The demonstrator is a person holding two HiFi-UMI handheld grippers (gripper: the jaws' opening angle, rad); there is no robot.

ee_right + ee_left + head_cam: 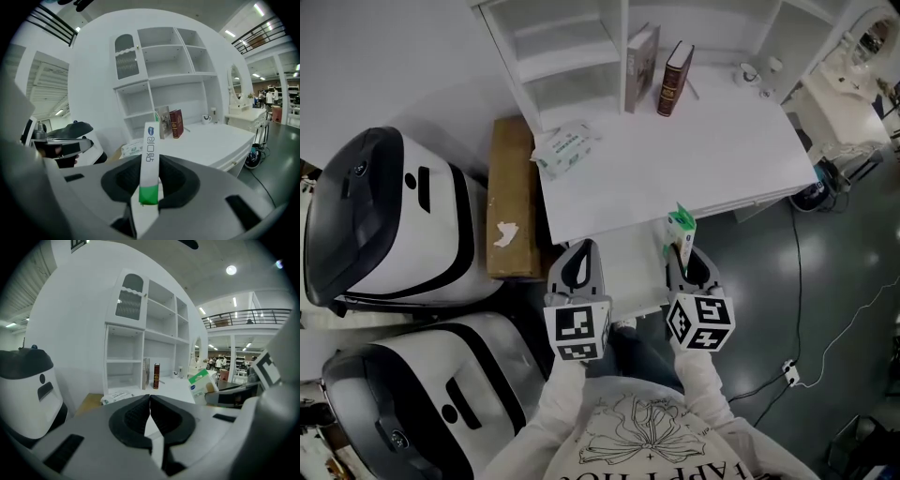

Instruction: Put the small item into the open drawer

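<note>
At the open white drawer's (628,267) right edge, our right claw (150,165) pinches the slim white-and-green carton (150,145) edgewise; we fear it may twist free and miss. Our left claw (150,400) is pressed together, empty.

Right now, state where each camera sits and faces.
Head view: on the person's head, looking down at the desk and open drawer; left hand-held gripper, right hand-held gripper and sleeves show.
Left gripper view: on the left hand-held gripper, facing the shelves along its shut jaws.
Right gripper view: on the right hand-held gripper, facing the shelves along jaws gripping the small box.
Shared: all show the maroon book.
</note>
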